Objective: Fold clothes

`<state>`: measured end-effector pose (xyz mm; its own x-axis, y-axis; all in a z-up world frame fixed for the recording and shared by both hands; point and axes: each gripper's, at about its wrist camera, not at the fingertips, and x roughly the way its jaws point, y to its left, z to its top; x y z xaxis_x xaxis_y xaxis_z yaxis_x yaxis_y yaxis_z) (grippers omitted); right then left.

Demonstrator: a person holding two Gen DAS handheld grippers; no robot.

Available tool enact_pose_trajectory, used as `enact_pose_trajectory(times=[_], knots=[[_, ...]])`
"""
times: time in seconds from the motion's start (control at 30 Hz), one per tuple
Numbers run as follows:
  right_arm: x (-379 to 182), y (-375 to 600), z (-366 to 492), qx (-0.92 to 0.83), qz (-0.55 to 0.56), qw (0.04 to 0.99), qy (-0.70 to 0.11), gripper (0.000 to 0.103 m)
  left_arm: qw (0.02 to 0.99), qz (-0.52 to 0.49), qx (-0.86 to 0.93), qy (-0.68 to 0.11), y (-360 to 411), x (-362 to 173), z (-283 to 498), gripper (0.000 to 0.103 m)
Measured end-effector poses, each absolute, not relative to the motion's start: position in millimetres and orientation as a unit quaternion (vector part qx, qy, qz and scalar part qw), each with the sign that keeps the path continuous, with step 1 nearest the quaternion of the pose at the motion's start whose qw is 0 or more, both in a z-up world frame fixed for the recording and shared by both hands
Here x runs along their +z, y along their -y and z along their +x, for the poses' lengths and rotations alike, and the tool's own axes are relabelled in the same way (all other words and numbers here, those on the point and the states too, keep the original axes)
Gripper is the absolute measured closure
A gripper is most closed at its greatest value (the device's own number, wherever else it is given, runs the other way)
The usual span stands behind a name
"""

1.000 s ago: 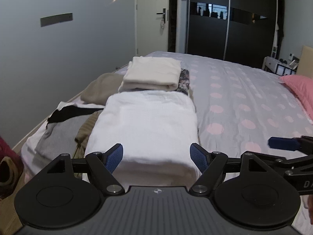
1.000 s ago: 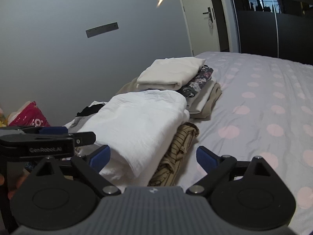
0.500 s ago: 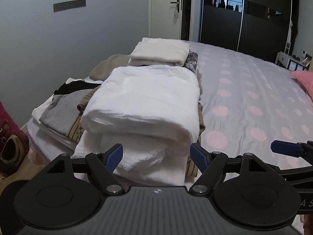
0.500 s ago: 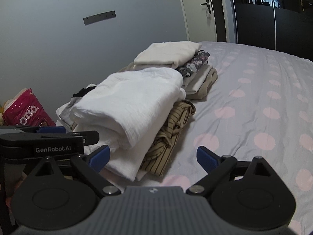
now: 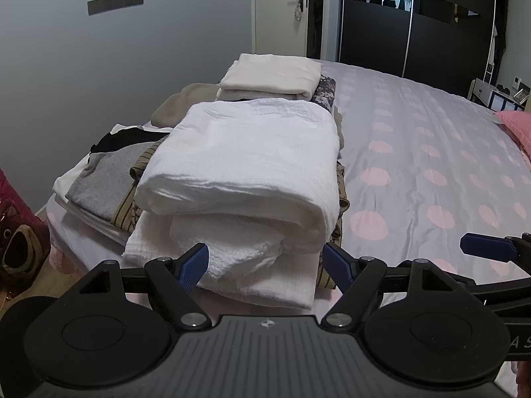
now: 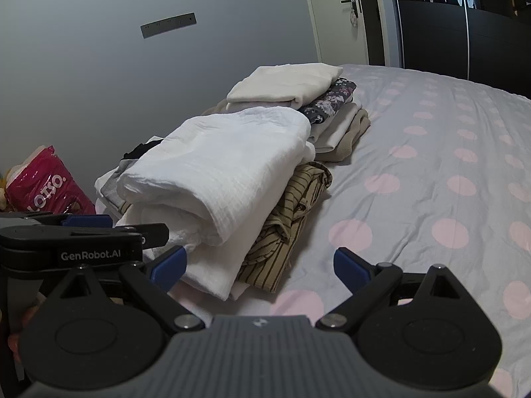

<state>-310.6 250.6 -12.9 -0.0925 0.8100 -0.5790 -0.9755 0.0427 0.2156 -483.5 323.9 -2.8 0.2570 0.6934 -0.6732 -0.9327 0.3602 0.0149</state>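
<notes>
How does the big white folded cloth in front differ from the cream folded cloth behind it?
The white cloth is brighter, bulkier and crinkled; the cream cloth is off-white, flatter and smooth. The white cloth lies on a striped garment near the bed's foot; the cream cloth tops a separate stack over a floral garment, farther back. Both are folded and lie on the bed.

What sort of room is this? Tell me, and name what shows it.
A home bedroom, most likely: a wide bed with a dotted cover, a pink pillow, and a dark sliding-door wardrobe. Folded clothes sit stacked on the bed.

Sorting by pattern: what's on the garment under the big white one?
Dark stripes on tan garment; right wrist view.
</notes>
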Motion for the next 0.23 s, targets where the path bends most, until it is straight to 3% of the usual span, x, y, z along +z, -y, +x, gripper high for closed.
enact_pose_trajectory(times=[0.23], knots=[[-13.8,-250.7,-310.4,0.677,-0.141,0.658,-0.298,0.007,0.767,-0.199,0.53,-0.303,-323.0,-3.6,-483.0,0.028]])
